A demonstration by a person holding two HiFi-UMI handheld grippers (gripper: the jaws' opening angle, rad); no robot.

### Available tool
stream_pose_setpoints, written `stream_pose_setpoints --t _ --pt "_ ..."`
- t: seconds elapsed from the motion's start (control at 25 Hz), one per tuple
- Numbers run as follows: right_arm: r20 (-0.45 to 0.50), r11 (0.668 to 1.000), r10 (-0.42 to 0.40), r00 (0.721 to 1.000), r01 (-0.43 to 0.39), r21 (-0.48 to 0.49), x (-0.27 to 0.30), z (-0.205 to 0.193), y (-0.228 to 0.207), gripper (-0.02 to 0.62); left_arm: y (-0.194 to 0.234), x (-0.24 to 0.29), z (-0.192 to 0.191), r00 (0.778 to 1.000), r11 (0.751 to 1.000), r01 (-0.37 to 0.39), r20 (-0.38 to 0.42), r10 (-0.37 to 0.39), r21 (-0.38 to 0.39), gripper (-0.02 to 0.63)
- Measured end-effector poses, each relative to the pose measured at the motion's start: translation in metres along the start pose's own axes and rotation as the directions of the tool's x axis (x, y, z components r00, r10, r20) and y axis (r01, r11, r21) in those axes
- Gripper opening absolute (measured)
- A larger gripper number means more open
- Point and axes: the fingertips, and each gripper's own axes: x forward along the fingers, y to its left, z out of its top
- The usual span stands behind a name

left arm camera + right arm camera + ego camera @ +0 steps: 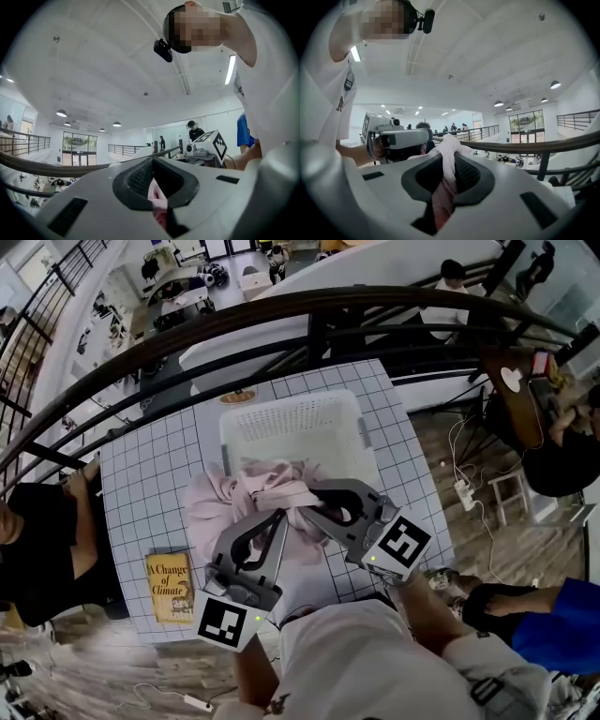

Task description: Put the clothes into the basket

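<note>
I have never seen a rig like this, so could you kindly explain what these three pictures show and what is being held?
No robot here: a person holds a two-jaw gripper in each hand. One picture comes from a camera on the person's head, looking down; the other two from cameras riding on the grippers. On the checked table lie a white basket, a book and a pink garment. The left gripper and the right gripper are each shut on that garment.

Head view steeply down; gripper views level, close behind fingers (pixel 140 176), railing (pixel 281 315) shared.
</note>
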Motion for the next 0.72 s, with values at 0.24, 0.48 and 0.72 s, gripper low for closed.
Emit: stream_pose_setpoints --t 0.24,0.48,0.72 --pt "0.018 0.999 -0.050 0.999 0.050 -0.004 -0.009 0.003 -0.026 0.066 0.000 0.020 0.001 1.000 1.000 0.027 0.002 -0.027 0.011 0.002" --pt "0.017 0.996 -0.089 0.996 0.089 0.008 -0.018 0.002 -0.048 0.066 0.000 0.040 -0.005 0.999 0.999 0.046 -0.005 -0.046 -0.004 0.002" --pt "0.012 0.992 -0.123 0.992 0.123 0.016 -0.020 -0.002 -0.069 0.066 0.007 0.059 -0.013 0.998 0.998 0.055 -0.006 -0.056 -0.015 0.002"
